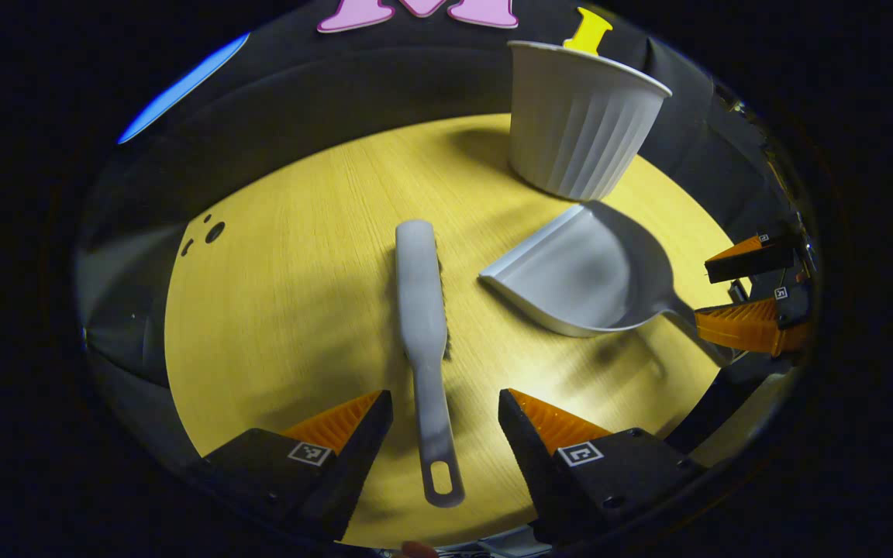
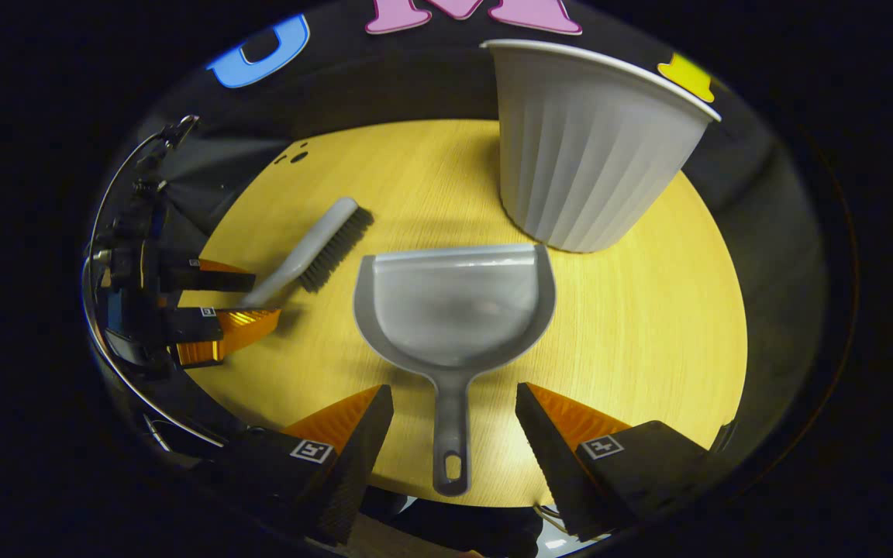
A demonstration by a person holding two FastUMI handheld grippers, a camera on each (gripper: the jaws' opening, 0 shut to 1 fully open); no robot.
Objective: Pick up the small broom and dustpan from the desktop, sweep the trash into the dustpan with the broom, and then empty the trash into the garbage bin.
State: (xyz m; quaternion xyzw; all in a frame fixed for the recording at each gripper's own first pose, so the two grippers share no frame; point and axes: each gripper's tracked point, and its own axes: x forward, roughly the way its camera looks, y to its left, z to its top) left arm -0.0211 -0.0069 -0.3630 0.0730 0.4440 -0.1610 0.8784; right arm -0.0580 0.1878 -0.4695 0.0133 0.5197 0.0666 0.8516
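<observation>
A grey small broom (image 1: 421, 302) lies flat on the yellow desktop, bristles facing right. Its handle runs back between the fingers of my left gripper (image 1: 445, 411), which is open and not touching it. The grey dustpan (image 2: 454, 302) lies beside it, mouth toward the white ribbed garbage bin (image 2: 586, 147). The pan's handle sits between the fingers of my right gripper (image 2: 454, 411), also open with a gap on both sides. In the left gripper view the dustpan (image 1: 578, 271) lies right of the broom. Several small dark bits (image 2: 295, 157) lie near the far left edge.
The bin (image 1: 578, 124) stands upright at the back of the table, just beyond the dustpan. The desktop (image 2: 648, 325) has bare wood to the right of the pan, and its front edge is close under both grippers. Black cloth surrounds the table.
</observation>
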